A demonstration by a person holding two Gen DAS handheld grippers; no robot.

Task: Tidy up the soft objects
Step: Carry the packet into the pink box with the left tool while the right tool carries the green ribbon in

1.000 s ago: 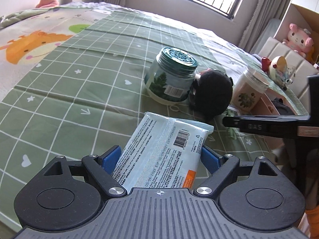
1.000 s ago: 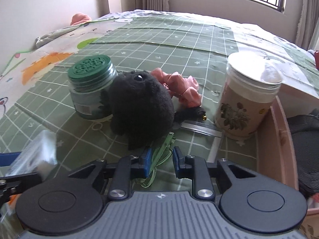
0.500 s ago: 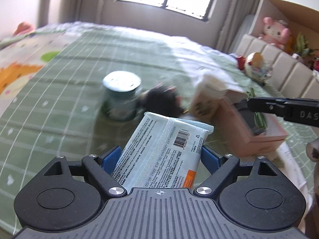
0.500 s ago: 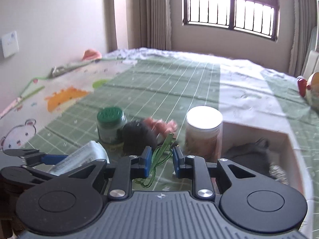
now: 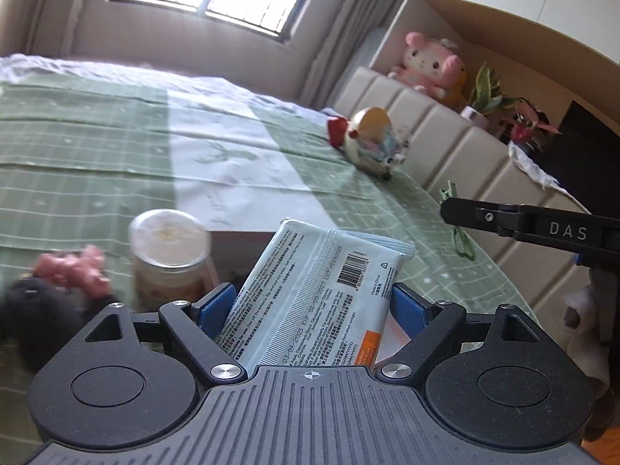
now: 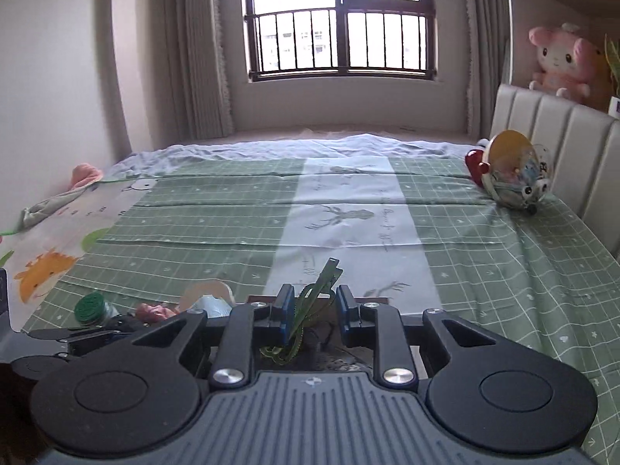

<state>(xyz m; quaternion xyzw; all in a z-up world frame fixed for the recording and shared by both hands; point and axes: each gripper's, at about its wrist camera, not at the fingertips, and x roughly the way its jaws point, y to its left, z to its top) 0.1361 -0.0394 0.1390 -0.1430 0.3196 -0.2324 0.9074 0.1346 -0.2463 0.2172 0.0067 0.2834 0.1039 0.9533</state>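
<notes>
My left gripper (image 5: 310,302) is shut on a pale blue pack of wipes (image 5: 314,294) and holds it above the bed. My right gripper (image 6: 313,306) holds a green ribbon hair clip (image 6: 306,317); its jaws stand a little apart with the clip against the left pad, and it hovers above a pink box (image 6: 414,348). The right gripper also shows in the left wrist view (image 5: 449,209) with the green ribbon (image 5: 461,240) hanging from it. A black plush (image 5: 35,310) and a pink scrunchie (image 5: 73,271) lie on the bed at lower left.
A white-lidded jar (image 5: 168,255) stands beside the pink box. A green-lidded jar (image 6: 91,308) stands further left. A round toy (image 6: 511,170) lies by the padded headboard (image 6: 562,143). A pink plush (image 5: 430,64) sits on the shelf. The green checked bedspread (image 6: 217,232) stretches toward the window.
Both grippers have risen and swung right, away from the jars and black plush, toward the pink box. Each kept its object. The right gripper's jaws look wider apart than before.
</notes>
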